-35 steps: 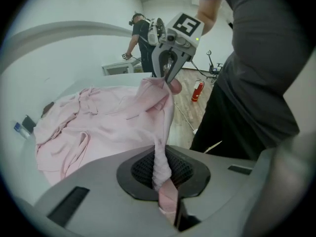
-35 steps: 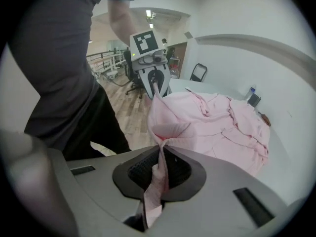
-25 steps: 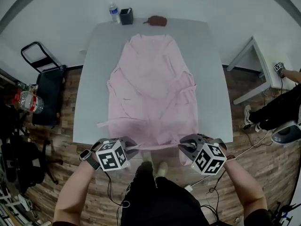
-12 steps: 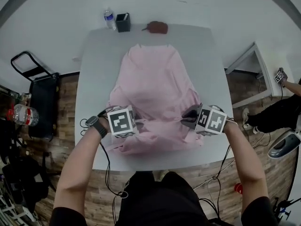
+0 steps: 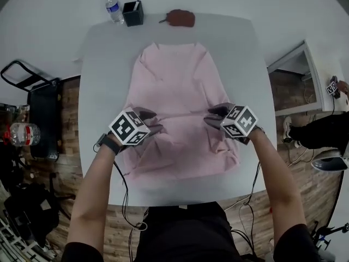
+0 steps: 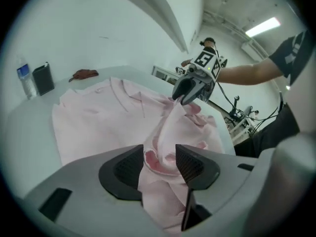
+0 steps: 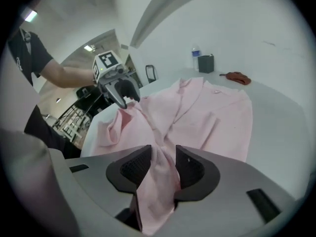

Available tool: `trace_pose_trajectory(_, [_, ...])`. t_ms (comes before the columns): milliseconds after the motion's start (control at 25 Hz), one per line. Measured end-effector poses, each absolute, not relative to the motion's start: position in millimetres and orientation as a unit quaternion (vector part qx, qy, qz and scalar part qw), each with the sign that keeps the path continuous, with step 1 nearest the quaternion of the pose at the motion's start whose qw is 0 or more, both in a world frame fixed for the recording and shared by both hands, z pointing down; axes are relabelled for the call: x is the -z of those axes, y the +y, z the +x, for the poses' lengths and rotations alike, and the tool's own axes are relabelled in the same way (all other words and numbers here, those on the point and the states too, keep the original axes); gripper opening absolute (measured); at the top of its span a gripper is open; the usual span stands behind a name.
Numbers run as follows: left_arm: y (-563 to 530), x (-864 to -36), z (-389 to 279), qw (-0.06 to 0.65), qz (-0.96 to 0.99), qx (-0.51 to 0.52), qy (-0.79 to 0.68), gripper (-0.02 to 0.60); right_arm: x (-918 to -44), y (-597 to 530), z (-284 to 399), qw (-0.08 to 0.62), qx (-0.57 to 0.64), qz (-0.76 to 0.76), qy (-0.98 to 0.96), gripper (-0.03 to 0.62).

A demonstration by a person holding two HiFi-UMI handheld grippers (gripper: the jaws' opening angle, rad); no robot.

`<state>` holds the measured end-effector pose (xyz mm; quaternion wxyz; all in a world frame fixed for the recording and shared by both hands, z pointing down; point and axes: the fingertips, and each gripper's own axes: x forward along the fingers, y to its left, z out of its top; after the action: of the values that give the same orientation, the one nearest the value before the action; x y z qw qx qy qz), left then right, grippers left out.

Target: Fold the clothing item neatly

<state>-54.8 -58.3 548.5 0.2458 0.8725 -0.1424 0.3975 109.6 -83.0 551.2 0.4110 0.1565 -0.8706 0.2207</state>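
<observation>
From the head view, my left gripper (image 5: 151, 122) and right gripper (image 5: 214, 119) sit over the middle of the pink shirt (image 5: 177, 75), which is spread on the table (image 5: 98, 64). In the left gripper view, the jaws have just been opening and the hem lies loose between them. The right gripper view shows the same. I should drop both corners level, then lift straight off without dragging the fold.

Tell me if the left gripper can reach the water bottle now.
Probably, at a stretch: nothing blocks the far-corner water bottle, though the left gripper has pink shirt between its just-opening jaws.
</observation>
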Motion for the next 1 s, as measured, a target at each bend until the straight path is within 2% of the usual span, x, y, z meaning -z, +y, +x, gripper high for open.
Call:
trace_pose_trajectory(120, [-58, -542, -69, 0.239, 0.871, -0.371, -0.214, 0.201, -541, -100, 123, 0.363, -0.214, 0.22, -0.88, 0.169])
trace_pose_trajectory(240, [-55, -520, -77, 0.221, 0.867, -0.345, -0.285, 0.206, -519, -110, 136, 0.329, -0.2, 0.273, -0.881, 0.172])
trace_pose_trajectory(480, [11, -501, -49, 0.2, 0.857, -0.326, -0.346, 0.211, -508, -53, 163, 0.325, -0.195, 0.282, -0.881, 0.172])
trace_pose_trajectory(600, [40, -520, -30, 0.192, 0.84, -0.342, -0.374, 0.249, -512, -32, 183, 0.338, -0.182, 0.293, -0.876, 0.193])
trace_pose_trajectory(760, [53, -543, -13, 0.172, 0.818, -0.366, -0.409, 0.319, -536, -16, 200, 0.392, -0.143, 0.295, -0.86, 0.23])
trace_pose_trajectory(1000, [43, -578, -18, 0.14, 0.775, -0.412, -0.458, 0.327, -576, -24, 188, 0.429, -0.133, 0.304, -0.84, 0.239])
